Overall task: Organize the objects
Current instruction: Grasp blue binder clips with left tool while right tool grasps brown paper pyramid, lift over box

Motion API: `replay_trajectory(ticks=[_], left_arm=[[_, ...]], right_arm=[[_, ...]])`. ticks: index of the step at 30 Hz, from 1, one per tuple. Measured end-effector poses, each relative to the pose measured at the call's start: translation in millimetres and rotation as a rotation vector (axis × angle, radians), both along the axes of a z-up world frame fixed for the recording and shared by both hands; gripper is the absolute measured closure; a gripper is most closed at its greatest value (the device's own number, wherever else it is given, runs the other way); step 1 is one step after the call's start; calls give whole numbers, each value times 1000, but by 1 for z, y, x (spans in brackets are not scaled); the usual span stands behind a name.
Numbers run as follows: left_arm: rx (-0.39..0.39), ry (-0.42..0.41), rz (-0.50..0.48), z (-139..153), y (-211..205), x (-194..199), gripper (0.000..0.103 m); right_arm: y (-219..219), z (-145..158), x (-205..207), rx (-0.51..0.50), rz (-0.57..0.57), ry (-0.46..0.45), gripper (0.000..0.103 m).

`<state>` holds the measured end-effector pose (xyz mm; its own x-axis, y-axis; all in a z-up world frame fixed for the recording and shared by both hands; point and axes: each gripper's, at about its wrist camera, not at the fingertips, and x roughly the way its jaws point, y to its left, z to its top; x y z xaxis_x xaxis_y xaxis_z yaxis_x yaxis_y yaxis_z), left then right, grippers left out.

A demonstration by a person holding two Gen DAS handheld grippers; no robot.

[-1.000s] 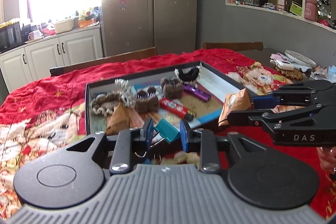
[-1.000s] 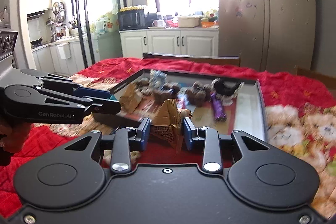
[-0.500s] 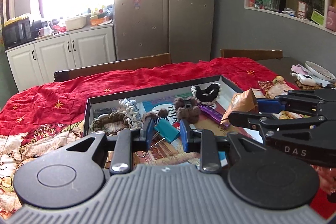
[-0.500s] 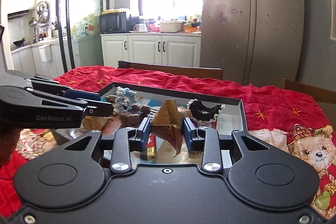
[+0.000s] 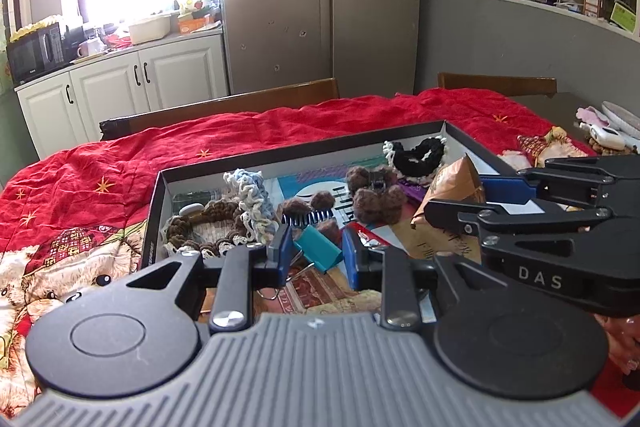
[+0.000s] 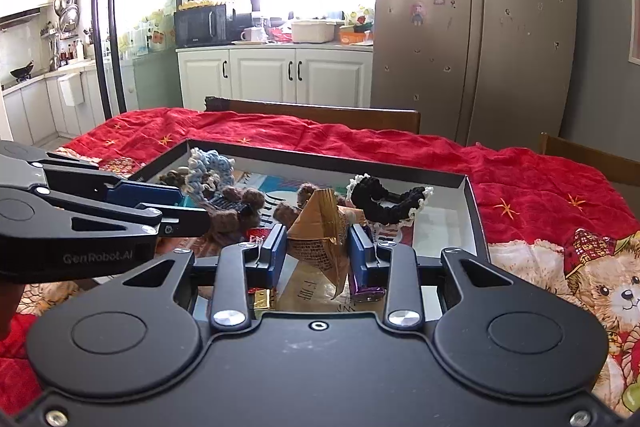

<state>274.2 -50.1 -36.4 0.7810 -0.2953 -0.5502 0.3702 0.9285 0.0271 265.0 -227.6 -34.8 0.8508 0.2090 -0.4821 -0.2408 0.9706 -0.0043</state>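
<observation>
The left gripper (image 5: 315,254) is clamped on a teal binder clip (image 5: 319,253), its wire handles hanging just below the fingers. The right gripper (image 6: 318,254) pinches a crumpled brown snack packet (image 6: 320,231), whose top sticks up between the fingers. Both hang over the near edge of a shallow black box (image 5: 280,154) on a red blanket (image 5: 248,131). Ahead of the fingers the box holds a black scrunchie (image 6: 386,203), a pale blue one (image 6: 208,167) and brown pom-pom clips (image 5: 372,197)
</observation>
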Motion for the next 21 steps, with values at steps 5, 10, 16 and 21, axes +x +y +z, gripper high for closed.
replay_trajectory(ticks=[5, 10, 16, 21], left_arm=[[15, 7, 6, -7, -1, 6, 72], [23, 13, 5, -12, -3, 10, 72], [28, 17, 7, -15, -4, 12, 72], [31, 18, 9, -17, -4, 13, 72]], right_arm=[[0, -6, 8, 8, -6, 16, 71], [3, -11, 12, 1, -2, 22, 71], [6, -15, 16, -1, -3, 26, 71], [7, -18, 20, -2, -6, 36, 71]])
